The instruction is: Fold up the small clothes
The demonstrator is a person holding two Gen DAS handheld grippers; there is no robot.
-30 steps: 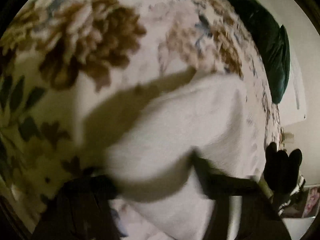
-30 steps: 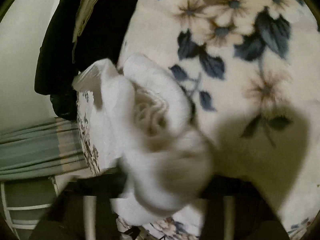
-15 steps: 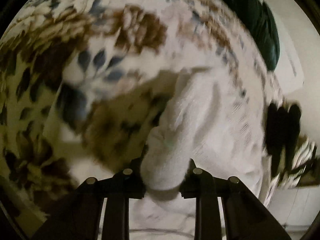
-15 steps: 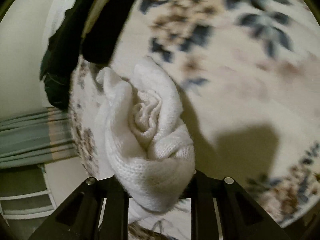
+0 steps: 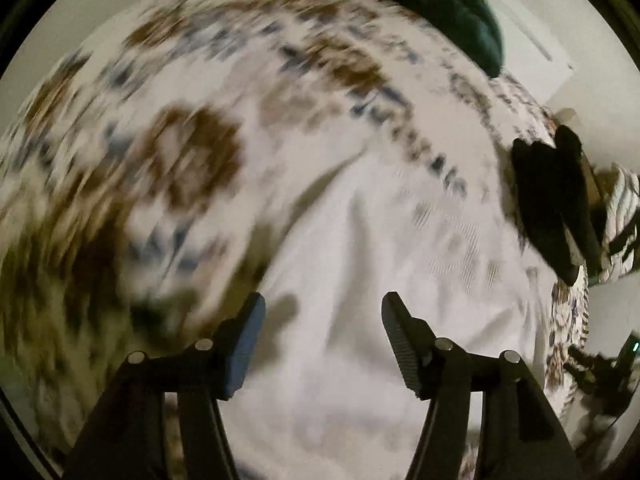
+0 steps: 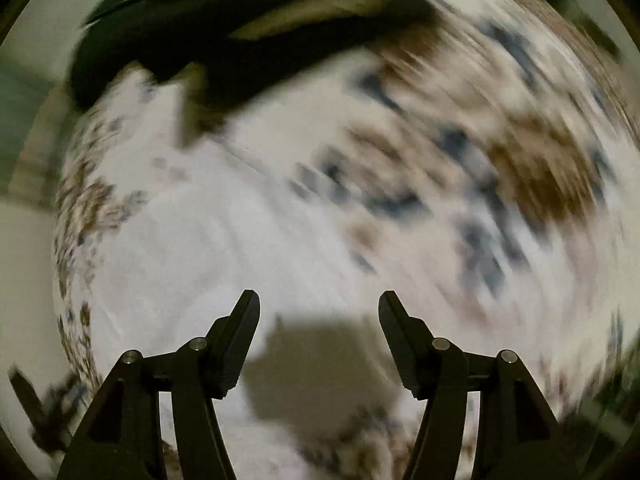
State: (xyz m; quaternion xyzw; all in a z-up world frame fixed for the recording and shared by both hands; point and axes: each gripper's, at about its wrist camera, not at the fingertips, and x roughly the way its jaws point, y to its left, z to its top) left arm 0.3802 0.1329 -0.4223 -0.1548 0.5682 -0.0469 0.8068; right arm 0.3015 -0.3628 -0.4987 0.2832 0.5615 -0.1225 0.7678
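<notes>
A small white knit garment point(image 5: 360, 280) lies on the floral blanket point(image 5: 180, 140) below my left gripper point(image 5: 324, 312), blurred by motion. That gripper's jaws are opening, with nothing between them. In the right wrist view the same white garment point(image 6: 192, 256) lies flat on the blanket point(image 6: 500, 168) under my right gripper point(image 6: 320, 308). Its jaws are opening too, and the gap between them is bare. Both grippers hang above the cloth without touching it.
A dark green cushion point(image 5: 452, 4) lies at the bed's far end. Black clothing point(image 5: 556, 196) rests at the blanket's right edge in the left view, and dark garments point(image 6: 240, 32) fill the top of the right view. The bed edge runs down the left.
Both grippers were shut on bunched parts of the white garment half a second ago. Now both have let go, opened and risen, and the cloth lies flat on the blanket.
</notes>
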